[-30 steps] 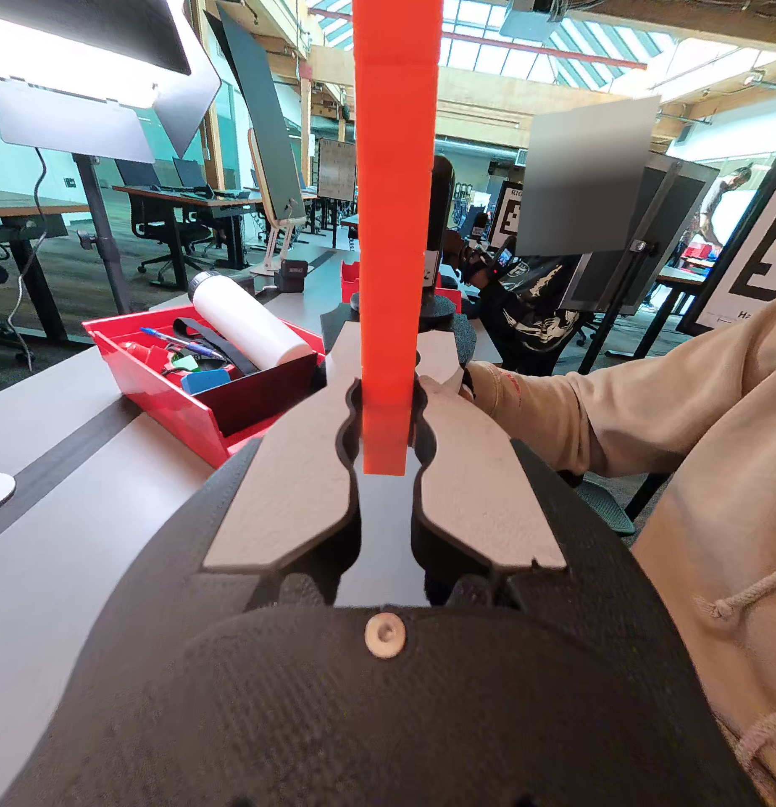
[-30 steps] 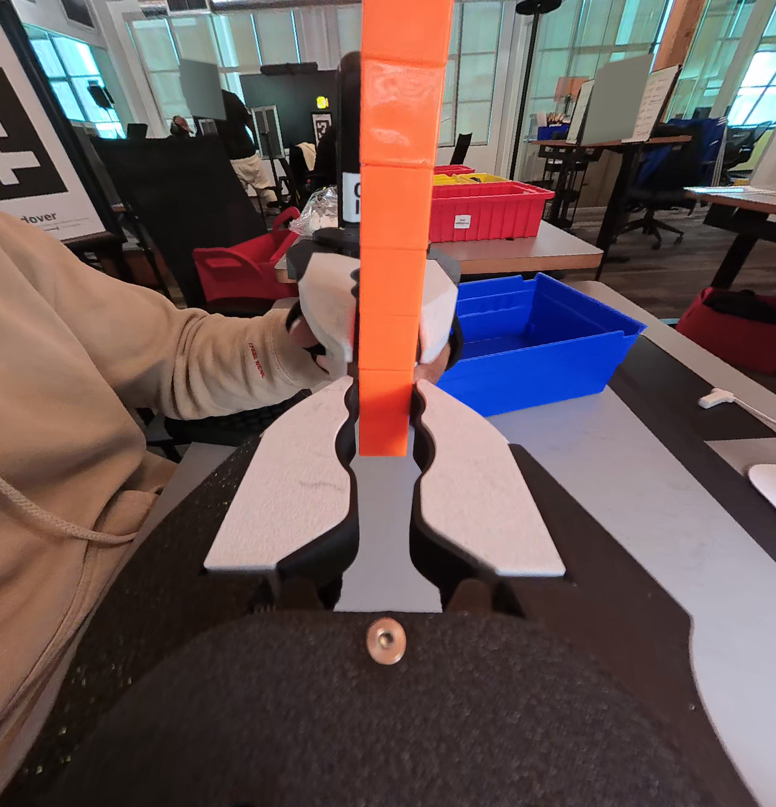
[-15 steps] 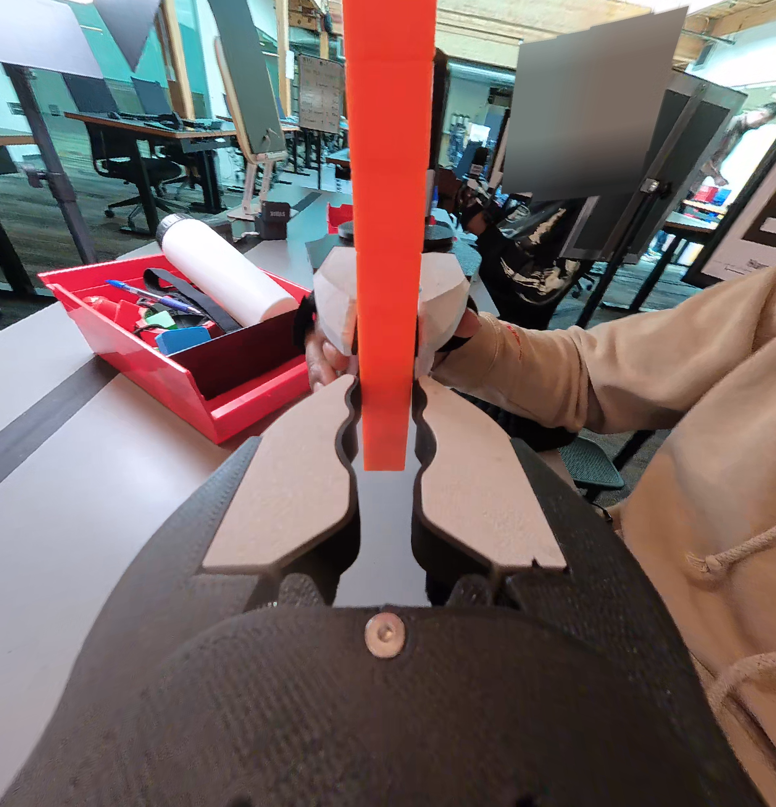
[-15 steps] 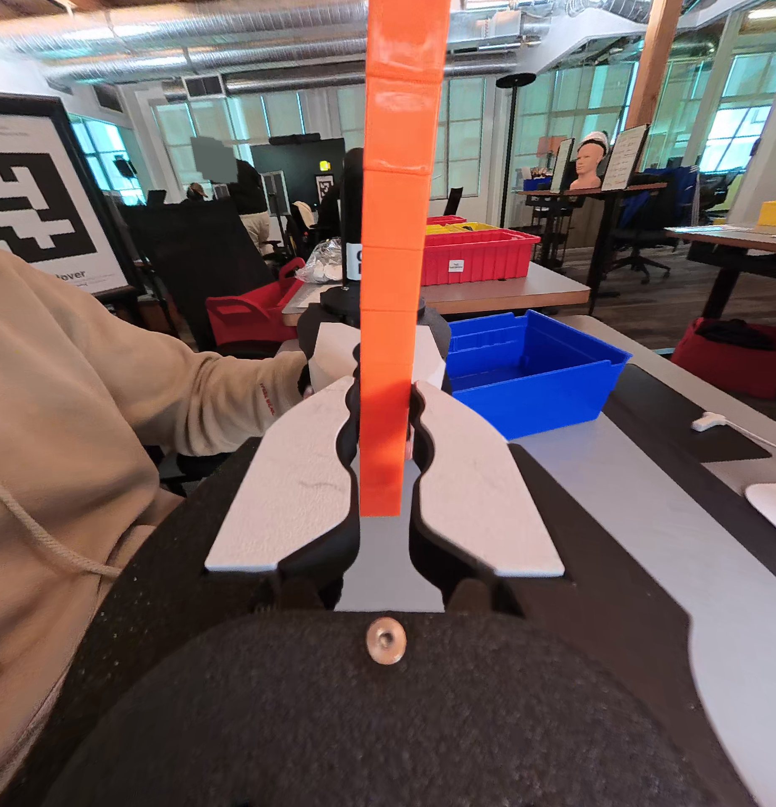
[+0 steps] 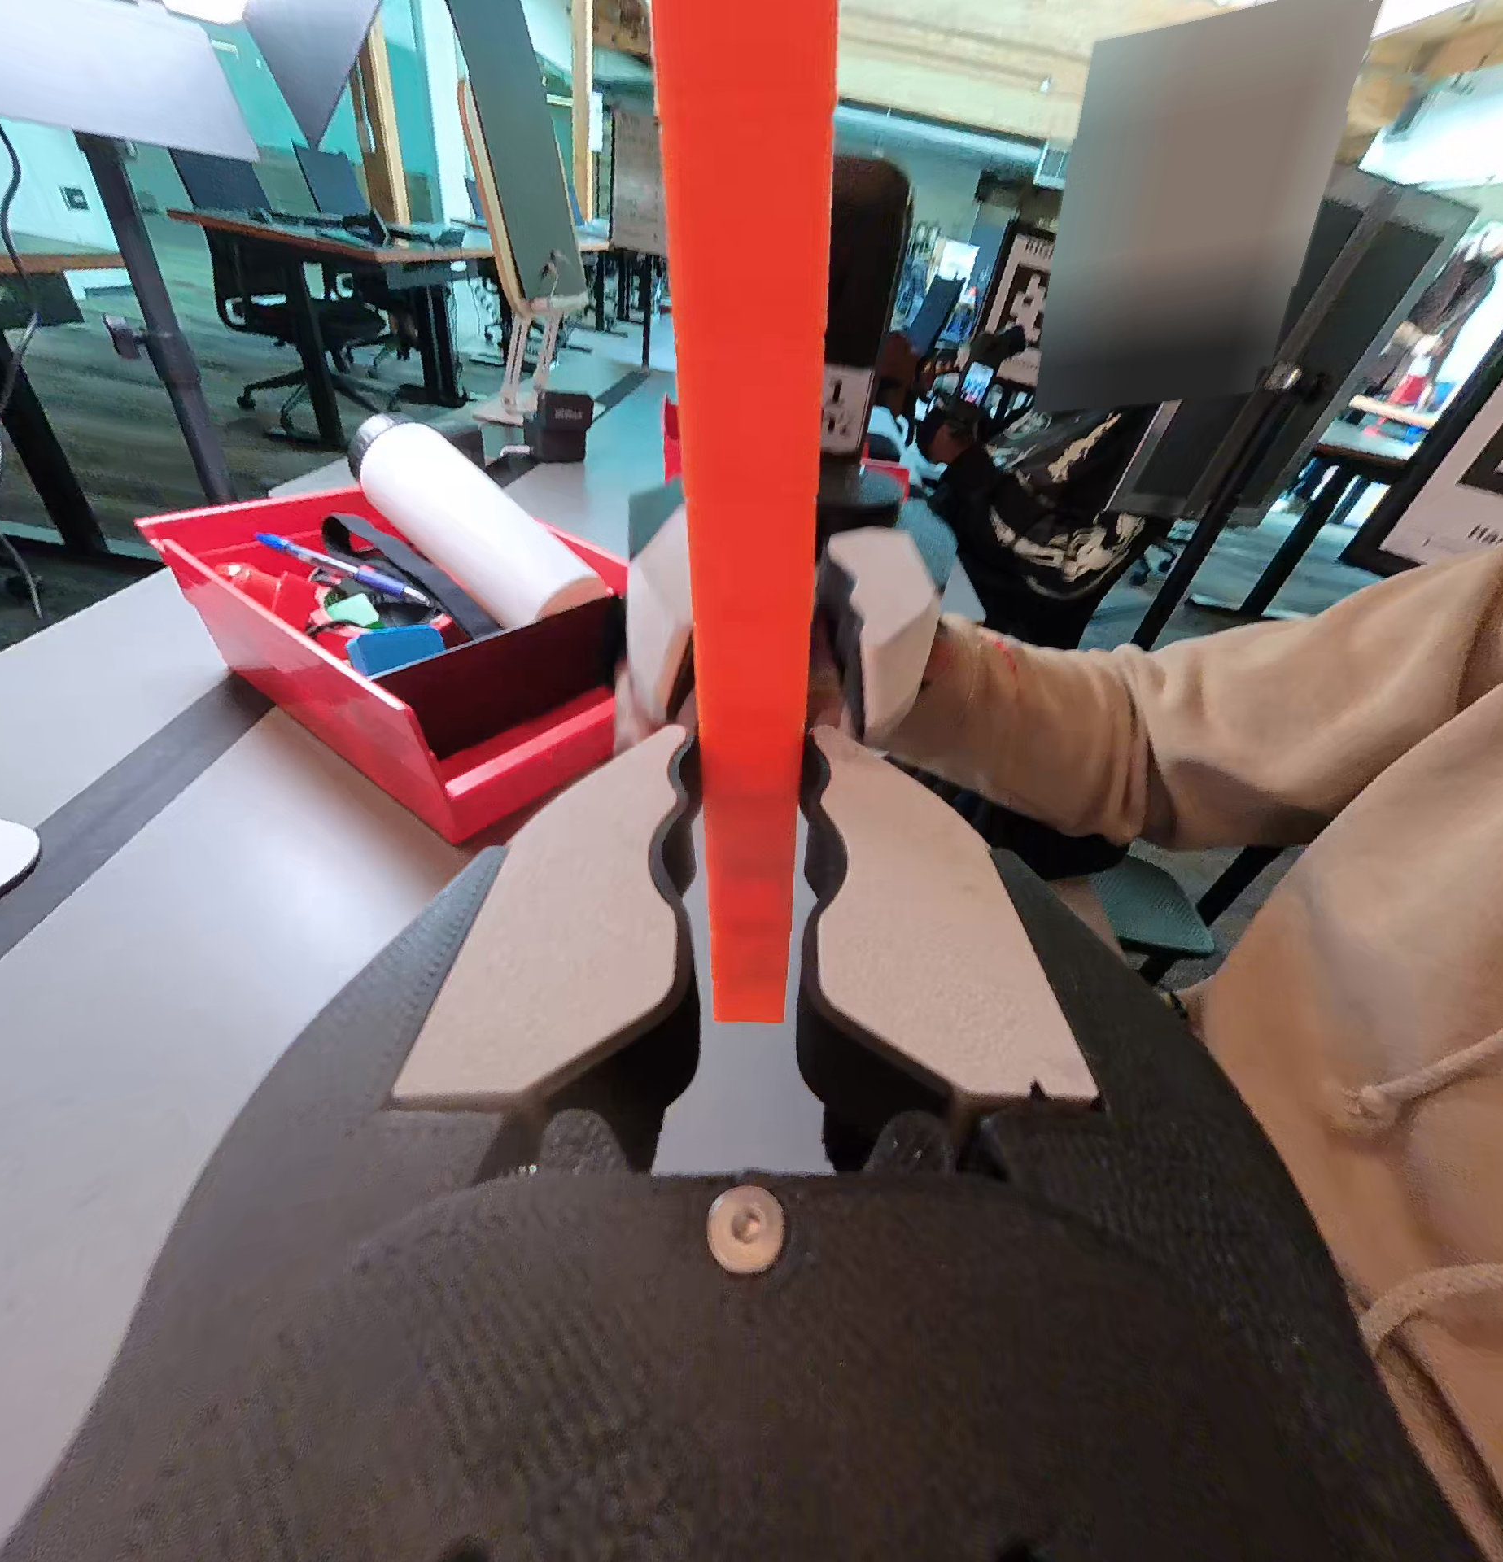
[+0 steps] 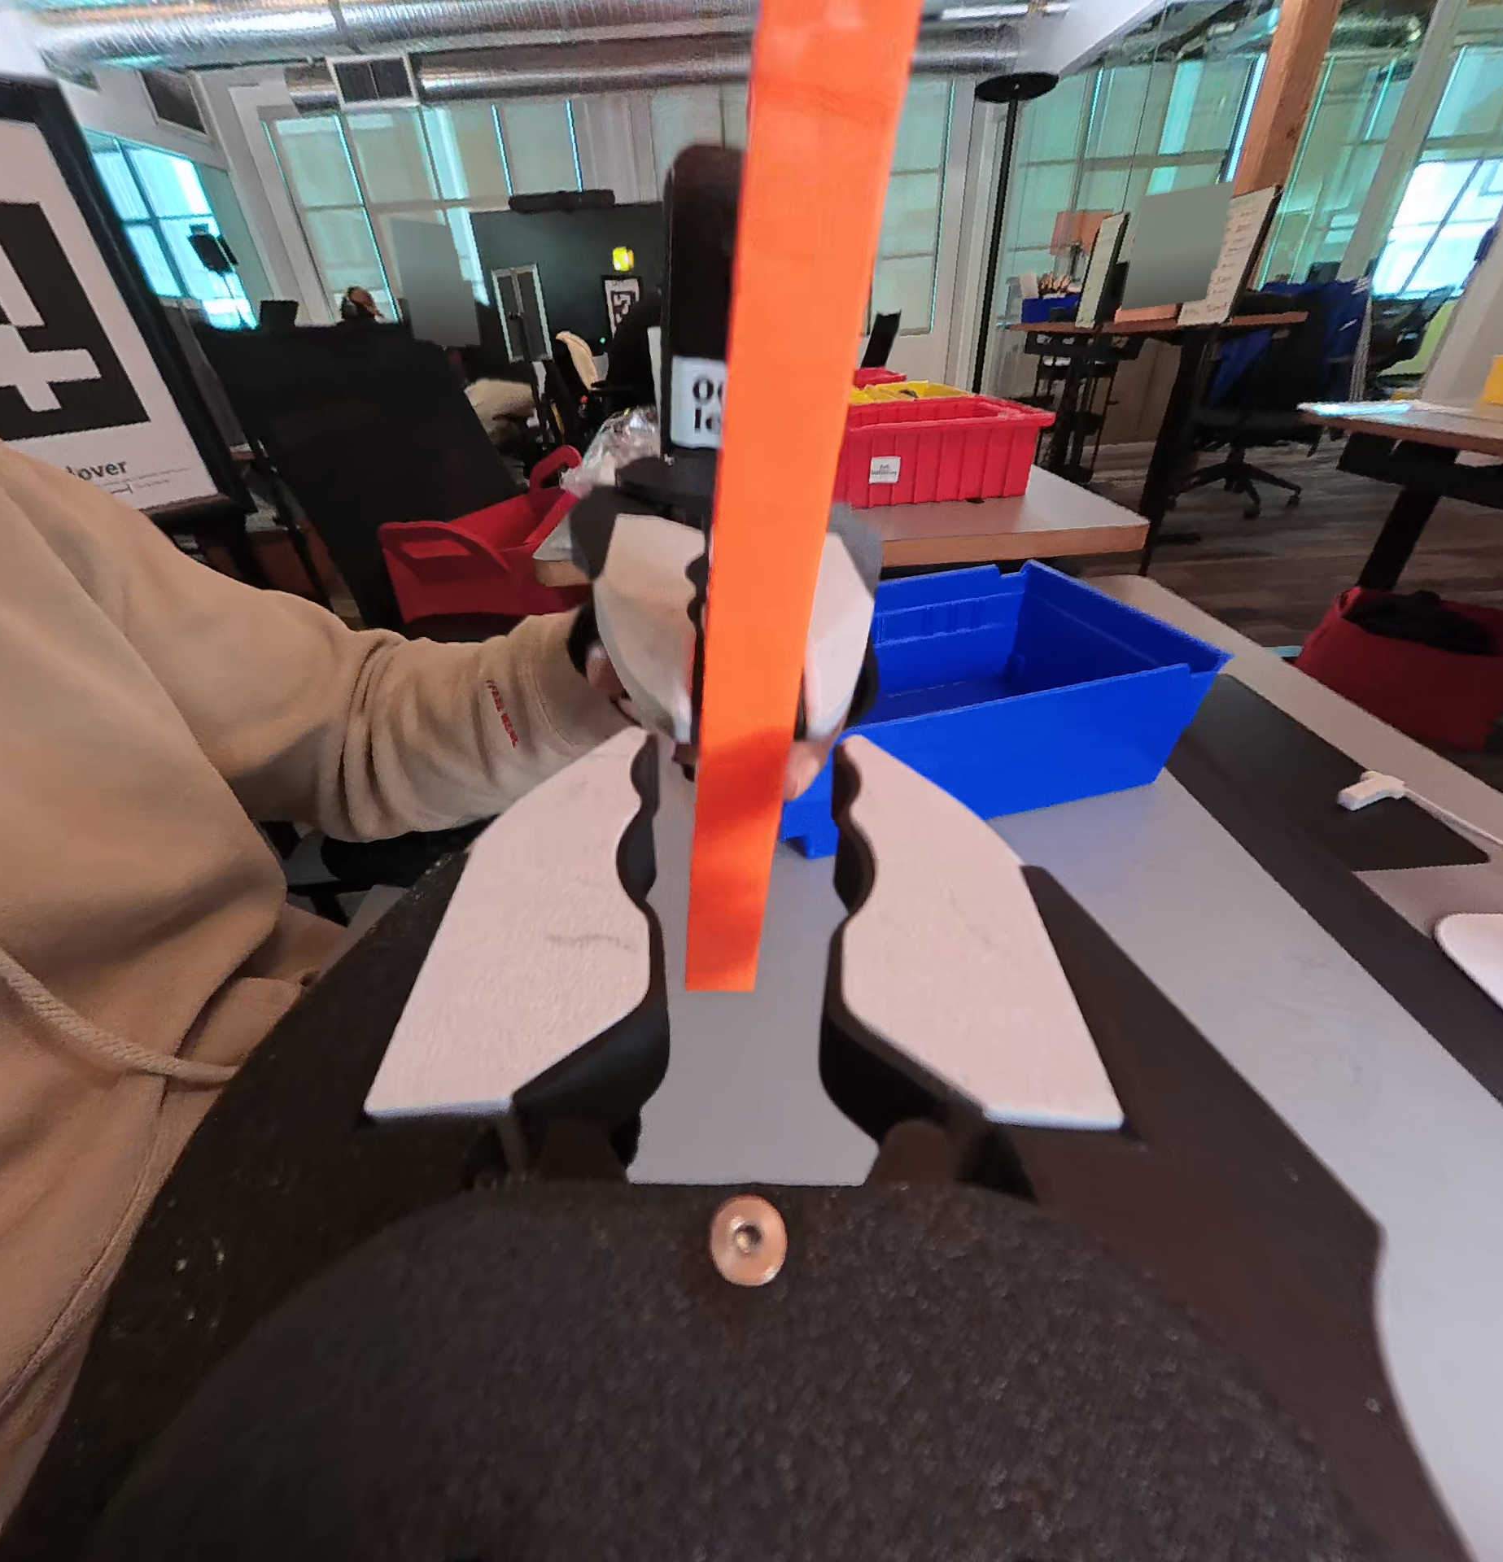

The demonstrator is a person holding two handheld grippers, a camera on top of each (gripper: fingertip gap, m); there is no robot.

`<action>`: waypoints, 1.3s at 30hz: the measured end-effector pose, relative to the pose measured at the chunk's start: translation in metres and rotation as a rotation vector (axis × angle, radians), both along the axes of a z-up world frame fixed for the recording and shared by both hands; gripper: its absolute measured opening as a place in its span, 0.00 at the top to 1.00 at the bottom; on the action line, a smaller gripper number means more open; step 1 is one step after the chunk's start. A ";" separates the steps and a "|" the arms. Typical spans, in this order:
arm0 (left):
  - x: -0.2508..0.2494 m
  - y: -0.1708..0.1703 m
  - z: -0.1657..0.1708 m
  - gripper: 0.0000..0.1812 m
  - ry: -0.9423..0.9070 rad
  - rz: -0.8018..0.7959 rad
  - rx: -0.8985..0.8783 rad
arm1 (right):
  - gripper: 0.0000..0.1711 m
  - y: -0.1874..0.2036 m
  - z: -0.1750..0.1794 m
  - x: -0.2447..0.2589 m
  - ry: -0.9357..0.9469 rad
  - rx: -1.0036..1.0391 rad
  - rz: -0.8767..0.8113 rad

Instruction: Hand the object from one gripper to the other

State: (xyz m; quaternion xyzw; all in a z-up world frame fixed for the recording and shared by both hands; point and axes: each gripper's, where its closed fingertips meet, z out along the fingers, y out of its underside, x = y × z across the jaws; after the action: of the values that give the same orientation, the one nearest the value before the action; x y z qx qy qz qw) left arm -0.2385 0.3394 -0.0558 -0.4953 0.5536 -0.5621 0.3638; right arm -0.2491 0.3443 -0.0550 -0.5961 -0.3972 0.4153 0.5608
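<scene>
We see a red bin [image 5: 350,685] at far left on the grey table [image 5: 181,887], holding a white bottle [image 5: 469,524] and a blue pen [image 5: 333,562]. Beside it, the left gripper [image 5: 749,752] pinches the orange block stack [image 5: 743,507] upright, its 2 fingers narrow against the sides. In the right wrist view, the right gripper [image 6: 743,752] stands wider, clear gaps flanking the stack (slightly tilted there). A blue bin [image 6: 1027,701] sits further right.
</scene>
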 end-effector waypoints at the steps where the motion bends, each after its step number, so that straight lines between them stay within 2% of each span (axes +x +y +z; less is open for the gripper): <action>1: 0.001 0.000 -0.005 0.88 0.017 -0.001 0.010 | 0.77 -0.001 0.005 0.004 0.015 0.004 0.001; 5: 0.009 -0.009 -0.016 0.88 0.050 -0.037 0.010 | 0.78 -0.002 0.010 0.005 0.023 0.012 -0.014; 7: 0.012 -0.012 -0.019 0.88 0.055 -0.043 0.017 | 0.87 -0.002 0.007 0.001 0.030 0.008 -0.002; 8: 0.011 -0.012 -0.019 0.88 0.047 -0.044 0.022 | 0.88 -0.003 0.007 0.001 0.042 -0.002 0.010; 11: 0.004 -0.009 -0.010 0.81 0.011 -0.052 0.010 | 0.88 -0.003 0.005 0.003 0.025 -0.010 0.013; 14: -0.003 -0.004 0.006 0.82 -0.048 -0.029 0.003 | 0.88 -0.001 -0.001 0.004 -0.003 -0.014 0.007; 18: 0.001 -0.004 0.004 0.88 -0.040 0.007 0.032 | 0.88 0.000 -0.013 -0.007 -0.042 -0.025 0.020; 22: 0.002 -0.001 0.002 0.88 -0.012 0.015 0.021 | 0.87 0.001 -0.015 -0.007 -0.051 -0.021 0.010; 25: 0.002 0.001 -0.007 0.88 0.028 0.015 0.037 | 0.77 0.001 -0.002 0.006 -0.031 0.008 -0.016; 26: 0.002 0.001 -0.010 0.88 0.038 0.009 0.037 | 0.77 0.000 0.005 0.011 -0.013 0.014 -0.021; 30: 0.010 -0.007 -0.019 0.88 0.059 -0.021 0.026 | 0.78 -0.002 0.010 0.015 -0.015 0.028 -0.030; 32: 0.012 -0.011 -0.022 0.88 0.064 -0.035 0.030 | 0.87 -0.003 0.005 0.007 -0.019 0.022 -0.011; 34: 0.011 -0.011 -0.021 0.86 0.056 -0.030 0.034 | 0.88 -0.004 0.005 0.005 0.008 0.003 0.015; 35: 0.010 -0.007 -0.017 0.78 0.038 -0.010 0.028 | 0.88 -0.004 0.004 0.006 0.000 -0.002 0.015; 39: -0.002 -0.001 0.008 0.81 -0.054 0.004 0.005 | 0.88 -0.004 0.000 0.006 -0.032 0.004 0.007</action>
State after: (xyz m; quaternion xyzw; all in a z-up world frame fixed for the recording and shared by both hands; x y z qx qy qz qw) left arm -0.2409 0.3385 -0.0477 -0.4801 0.5442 -0.5730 0.3808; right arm -0.2431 0.3407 -0.0555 -0.6001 -0.4090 0.4070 0.5541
